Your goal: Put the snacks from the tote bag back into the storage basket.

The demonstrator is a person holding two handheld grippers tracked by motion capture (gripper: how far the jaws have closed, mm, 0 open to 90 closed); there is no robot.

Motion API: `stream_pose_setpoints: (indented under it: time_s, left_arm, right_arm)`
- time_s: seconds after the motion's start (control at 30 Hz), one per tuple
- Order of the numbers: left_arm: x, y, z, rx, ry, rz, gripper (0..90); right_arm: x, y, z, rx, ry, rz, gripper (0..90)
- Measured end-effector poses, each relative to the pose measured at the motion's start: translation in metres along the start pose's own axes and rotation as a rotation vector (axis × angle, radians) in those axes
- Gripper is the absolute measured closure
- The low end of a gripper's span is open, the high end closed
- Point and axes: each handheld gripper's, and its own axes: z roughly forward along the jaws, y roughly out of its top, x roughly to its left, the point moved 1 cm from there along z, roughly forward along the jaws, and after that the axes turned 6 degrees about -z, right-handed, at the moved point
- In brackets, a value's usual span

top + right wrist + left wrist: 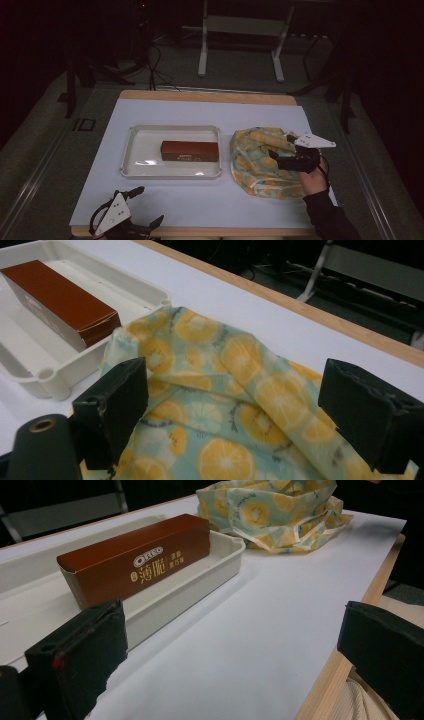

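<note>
A brown Oreo box (190,150) lies flat in a shallow white tray (172,128) at the middle of the table. To the tray's right sits a crumpled cloth bag (255,160) printed with yellow citrus slices. My right gripper (281,145) hovers over the bag's right side, open, with its jaws straddling the folds (225,390) and nothing pinched between them. My left gripper (145,206) is open at the table's front edge, left of centre. It points toward the box (135,562) and tray (220,555), well short of both.
A white mat (210,112) covers the wooden tabletop, whose bare edge (210,96) shows at the back and front. Beyond the table stand a white metal frame (202,55) and cables on a dark floor. Open mat lies in front of the tray.
</note>
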Motion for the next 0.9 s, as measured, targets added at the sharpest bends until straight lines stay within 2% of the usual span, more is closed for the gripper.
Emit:
stream_pose_setpoints:
  time_s: [0.23,0.3,0.33,0.43,0.63,0.77,0.9]
  left_arm:
    - [0.0,0.0,0.0,0.002,0.0,0.001,0.1]
    - [0.0,0.0,0.0,0.002,0.0,0.001,0.0]
    - [0.0,0.0,0.0,0.003,0.0,0.001,0.1]
    - [0.0,0.0,0.0,0.004,0.0,0.002,0.0]
    - [0.0,0.0,0.0,0.006,-0.001,0.004,0.0]
    - [0.0,0.0,0.0,0.006,-0.002,0.003,0.0]
    - [0.0,0.0,0.0,0.005,-0.003,0.003,0.0]
  right_arm:
    - [0.002,-0.021,-0.013,-0.017,-0.027,0.038,12.7]
    - [0.003,-0.026,-0.015,-0.015,-0.018,0.045,12.7]
    - [0.003,-0.03,-0.016,-0.009,-0.03,0.045,12.7]
    - [0.004,-0.037,-0.02,-0.025,-0.026,0.07,12.7]
    - [0.008,-0.05,-0.031,-0.047,-0.054,0.086,12.5]
    - [0.012,-0.055,-0.036,-0.056,-0.093,0.081,12.4]
    - [0.014,-0.06,-0.039,-0.069,-0.099,0.084,12.4]
